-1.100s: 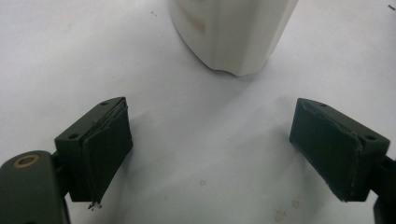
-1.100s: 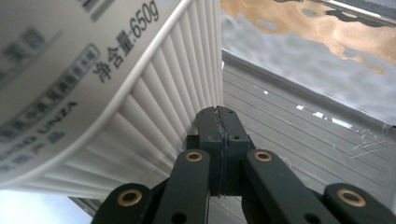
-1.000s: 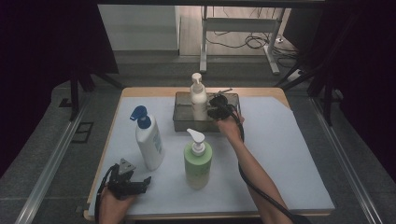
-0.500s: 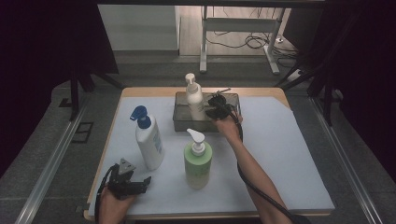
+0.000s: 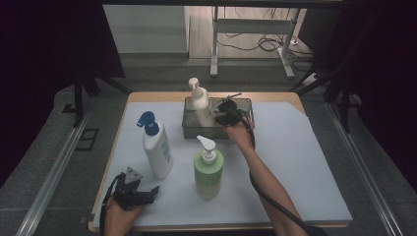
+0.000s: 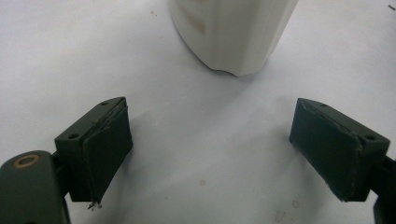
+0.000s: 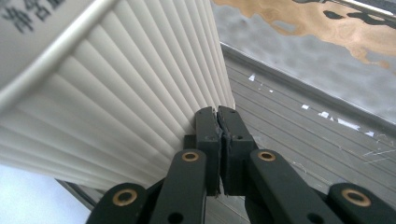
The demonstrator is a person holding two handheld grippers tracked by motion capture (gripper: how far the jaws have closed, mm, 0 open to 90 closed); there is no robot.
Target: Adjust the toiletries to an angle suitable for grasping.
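A white pump bottle (image 5: 200,105) stands leaning left in a grey tray (image 5: 244,104) at the back of the table. My right gripper (image 5: 219,114) is inside the tray beside it. In the right gripper view its jaws (image 7: 218,114) have just been opening by a sliver, pads practically together with nothing between them, alongside the bottle's ribbed side (image 7: 116,93). My left gripper (image 5: 153,191) rests open at the front left. Its jaws (image 6: 224,158) stand wide on the white mat, a short way before the base of the blue-pump white bottle (image 6: 233,32) (image 5: 156,150).
A green pump bottle (image 5: 208,169) stands at the front middle of the white mat (image 5: 305,162). The tray's floor (image 7: 303,140) lies bare to the right of my right jaws. Dark curtains and a metal frame surround the table.
The white pump bottle in the tray has shifted and tipped a little to the left. Neither hand has moved.
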